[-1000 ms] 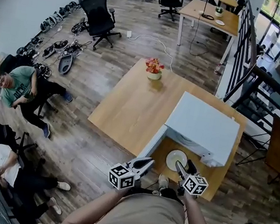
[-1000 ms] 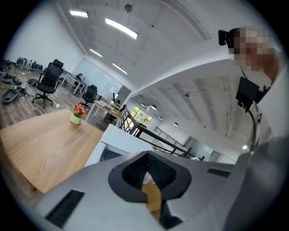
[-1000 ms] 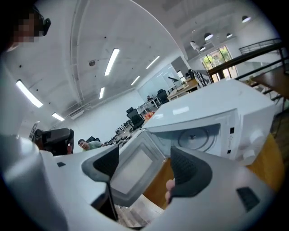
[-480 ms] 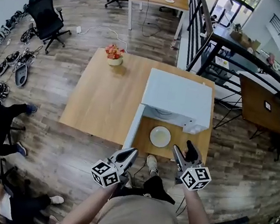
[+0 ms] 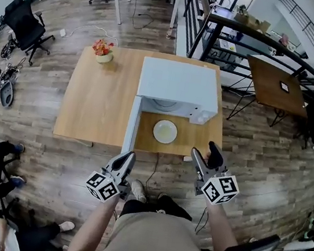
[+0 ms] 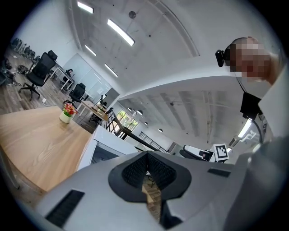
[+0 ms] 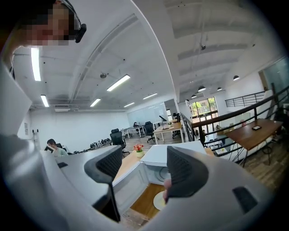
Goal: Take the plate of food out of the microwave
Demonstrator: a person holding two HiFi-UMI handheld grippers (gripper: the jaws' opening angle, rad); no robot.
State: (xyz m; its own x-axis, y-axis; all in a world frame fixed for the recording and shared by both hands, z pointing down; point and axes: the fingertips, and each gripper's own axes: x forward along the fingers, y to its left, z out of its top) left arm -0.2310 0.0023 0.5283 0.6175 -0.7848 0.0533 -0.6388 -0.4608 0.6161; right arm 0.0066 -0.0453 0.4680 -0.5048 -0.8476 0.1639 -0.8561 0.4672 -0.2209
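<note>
- The wooden table [image 5: 93,103] carries the white microwave [image 5: 178,81] along its right side.
- The microwave's door [image 5: 132,125] stands swung open towards the person, on edge at the left of the oven's mouth.
- The right gripper [image 5: 204,152] hangs just off the table's near edge, well apart from the plate. Its jaws are spread wide with only air between the pads. The right gripper view looks past them to the oven and the plate beyond.
- The left gripper [image 5: 128,159] hangs near the door's free end, touching nothing. Its jaws are clenched, the ribbed pads meeting at the tips with nothing caught between them.
- The plate [image 5: 165,131] lies flat on the table, out of the microwave and just before its opening, beside the door. Neither gripper touches it.
</note>
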